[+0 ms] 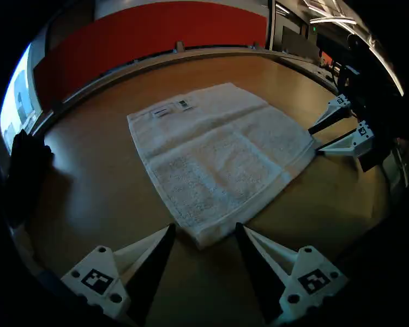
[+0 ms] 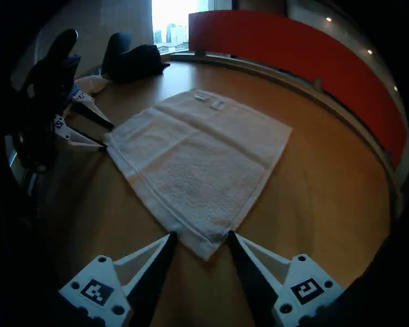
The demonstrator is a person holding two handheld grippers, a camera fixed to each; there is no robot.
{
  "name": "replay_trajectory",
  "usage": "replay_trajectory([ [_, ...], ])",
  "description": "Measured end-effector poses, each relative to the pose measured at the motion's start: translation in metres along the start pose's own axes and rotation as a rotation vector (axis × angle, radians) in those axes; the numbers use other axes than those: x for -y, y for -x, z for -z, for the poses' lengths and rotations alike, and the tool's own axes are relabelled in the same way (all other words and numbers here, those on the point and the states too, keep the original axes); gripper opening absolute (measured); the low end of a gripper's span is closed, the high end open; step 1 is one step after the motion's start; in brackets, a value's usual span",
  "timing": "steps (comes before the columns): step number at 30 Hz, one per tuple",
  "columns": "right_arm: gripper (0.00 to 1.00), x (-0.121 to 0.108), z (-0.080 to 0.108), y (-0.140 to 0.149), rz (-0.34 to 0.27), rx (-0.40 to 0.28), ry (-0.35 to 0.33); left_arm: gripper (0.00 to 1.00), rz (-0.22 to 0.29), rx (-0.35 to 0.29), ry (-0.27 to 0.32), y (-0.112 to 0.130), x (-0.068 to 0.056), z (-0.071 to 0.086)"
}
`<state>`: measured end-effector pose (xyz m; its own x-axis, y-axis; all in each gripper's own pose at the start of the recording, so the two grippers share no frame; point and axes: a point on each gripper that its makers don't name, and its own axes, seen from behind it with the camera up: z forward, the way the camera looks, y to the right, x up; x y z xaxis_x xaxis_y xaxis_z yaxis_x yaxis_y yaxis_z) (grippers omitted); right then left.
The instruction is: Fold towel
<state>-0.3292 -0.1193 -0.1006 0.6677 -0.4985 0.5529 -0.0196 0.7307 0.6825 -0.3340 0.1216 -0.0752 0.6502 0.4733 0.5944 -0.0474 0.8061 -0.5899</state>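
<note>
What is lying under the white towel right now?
The towel lies flat on the wooden table, which shows all round it. Anything beneath the cloth itself is covered, so I cannot tell.

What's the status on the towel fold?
Left gripper open, astride a corner of the towel. Right gripper open, astride adjacent corner. Towel flat on table, not gripped. Dark bag at table edge, clear of towel.

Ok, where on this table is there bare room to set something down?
Bare table runs wide between the towel and the red panel, and again between the towel and the dark bag. Crowded: the two towel corners that the left tool and right tool straddle, both open.
</note>
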Motion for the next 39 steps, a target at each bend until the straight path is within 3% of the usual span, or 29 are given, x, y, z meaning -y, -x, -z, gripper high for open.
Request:
replay_trajectory([
  [3,0.64,-0.001,0.0,0.0,-0.002,0.001,0.0,0.76,0.001,0.002,0.001,0.0,-0.001,0.0],
  [7,0.57,-0.001,-0.001,-0.001,0.0,0.002,-0.001,0.64,-0.007,0.006,0.009,0.0,-0.005,-0.002],
  [11,0.41,-0.001,-0.001,-0.001,-0.003,0.004,-0.001,0.51,-0.014,0.01,0.014,-0.001,-0.01,-0.003],
  [15,0.2,-0.001,-0.002,-0.001,-0.011,0.009,-0.001,0.24,-0.004,0.014,0.003,-0.002,-0.01,-0.003],
  [17,0.17,0.0,-0.002,-0.001,-0.018,0.013,-0.002,0.19,0.009,0.02,-0.003,-0.003,-0.01,-0.003],
  [28,0.15,0.004,0.002,-0.006,-0.033,0.004,0.002,0.16,0.072,0.037,0.003,-0.006,-0.011,0.001],
  [39,0.15,0.003,0.03,-0.033,-0.022,-0.043,0.008,0.15,0.081,0.015,-0.005,-0.029,-0.01,0.027],
])
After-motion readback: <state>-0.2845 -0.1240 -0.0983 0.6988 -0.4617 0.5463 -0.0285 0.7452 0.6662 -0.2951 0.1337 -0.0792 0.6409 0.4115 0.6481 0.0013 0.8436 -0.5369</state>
